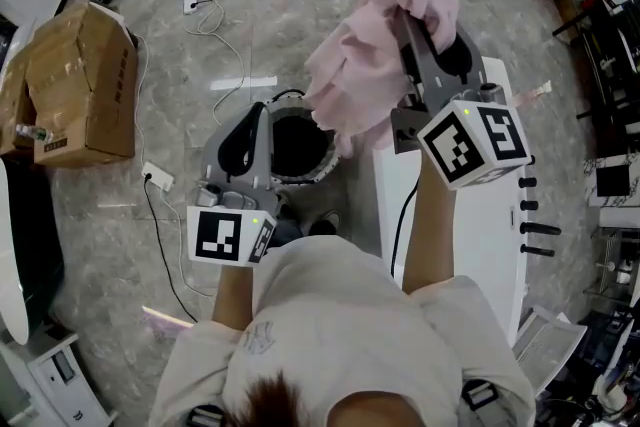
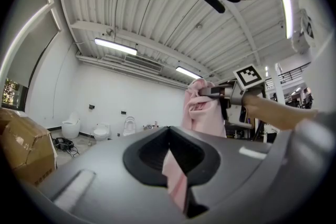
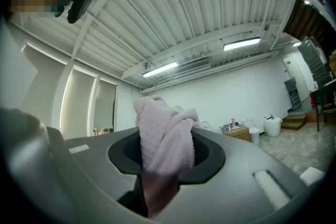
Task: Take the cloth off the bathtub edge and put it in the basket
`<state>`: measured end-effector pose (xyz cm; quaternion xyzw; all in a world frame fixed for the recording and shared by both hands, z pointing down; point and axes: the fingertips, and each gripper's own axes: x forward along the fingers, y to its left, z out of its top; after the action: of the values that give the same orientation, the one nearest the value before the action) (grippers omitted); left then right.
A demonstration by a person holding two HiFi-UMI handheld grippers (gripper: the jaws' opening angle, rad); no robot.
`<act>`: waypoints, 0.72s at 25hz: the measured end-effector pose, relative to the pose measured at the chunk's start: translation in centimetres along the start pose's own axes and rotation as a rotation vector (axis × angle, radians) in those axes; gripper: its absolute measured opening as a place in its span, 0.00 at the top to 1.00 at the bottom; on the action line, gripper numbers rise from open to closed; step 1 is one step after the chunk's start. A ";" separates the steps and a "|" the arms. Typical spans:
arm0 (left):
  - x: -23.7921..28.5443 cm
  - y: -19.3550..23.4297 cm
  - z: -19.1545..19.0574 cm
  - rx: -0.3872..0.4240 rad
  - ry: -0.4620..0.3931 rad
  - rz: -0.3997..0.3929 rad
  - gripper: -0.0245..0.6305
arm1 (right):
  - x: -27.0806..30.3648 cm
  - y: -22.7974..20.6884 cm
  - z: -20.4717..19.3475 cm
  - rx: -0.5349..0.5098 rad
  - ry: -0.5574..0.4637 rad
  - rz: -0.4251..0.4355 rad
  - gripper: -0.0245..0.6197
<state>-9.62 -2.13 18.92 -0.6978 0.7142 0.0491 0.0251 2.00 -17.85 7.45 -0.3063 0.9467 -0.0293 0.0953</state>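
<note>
The pink cloth (image 1: pixel 375 55) hangs bunched in the air from my right gripper (image 1: pixel 402 17), which is shut on its upper folds. In the right gripper view the cloth (image 3: pixel 167 131) fills the gap between the jaws. It hangs beside and above the round dark basket (image 1: pixel 300 179) on the floor, left of the white bathtub edge (image 1: pixel 470 235). My left gripper (image 1: pixel 262 115) is lower, at the basket's left rim. Its jaws stand close together on a narrow pink strip of cloth (image 2: pixel 176 178). From there the raised cloth (image 2: pixel 202 110) and the right gripper (image 2: pixel 206 92) show ahead.
A cardboard box (image 1: pixel 85 85) stands on the marble floor at the left. Cables (image 1: pixel 215 25) and a power strip (image 1: pixel 158 178) lie near it. Black fittings (image 1: pixel 535 230) line the tub's right side. Toilets (image 2: pixel 71 126) stand by the far wall.
</note>
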 end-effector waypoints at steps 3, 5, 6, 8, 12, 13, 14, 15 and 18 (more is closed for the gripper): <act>-0.1 1.8 0.5 -0.002 -0.006 0.002 0.94 | 1.6 1.8 0.3 0.002 -0.008 0.014 0.75; -0.3 2.9 0.7 -0.003 -0.010 0.002 0.94 | 2.4 2.8 0.0 0.000 -0.002 0.019 0.75; -0.4 3.4 0.8 -0.002 -0.012 0.001 0.94 | 2.7 3.3 -0.3 0.002 0.000 0.021 0.75; -0.6 4.5 0.8 -0.002 -0.015 0.002 0.94 | 3.4 4.2 -1.0 0.008 0.004 0.026 0.75; -1.0 6.9 0.7 -0.002 -0.015 0.008 0.94 | 4.7 5.8 -2.5 0.024 0.019 0.035 0.75; -1.1 7.4 0.7 -0.001 -0.015 0.009 0.94 | 5.0 6.3 -2.8 0.027 0.023 0.039 0.75; -1.1 8.0 0.8 -0.001 -0.016 0.010 0.94 | 5.3 6.8 -3.2 0.028 0.027 0.044 0.75; -1.2 8.5 0.8 -0.001 -0.017 0.010 0.94 | 5.6 7.3 -3.5 0.028 0.032 0.050 0.75; -1.3 9.9 0.8 -0.004 -0.019 0.009 0.94 | 6.3 9.0 -4.6 0.025 0.046 0.069 0.75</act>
<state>-19.50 -0.57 18.59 -0.6942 0.7169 0.0571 0.0303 -9.13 -14.26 9.89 -0.2717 0.9581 -0.0449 0.0783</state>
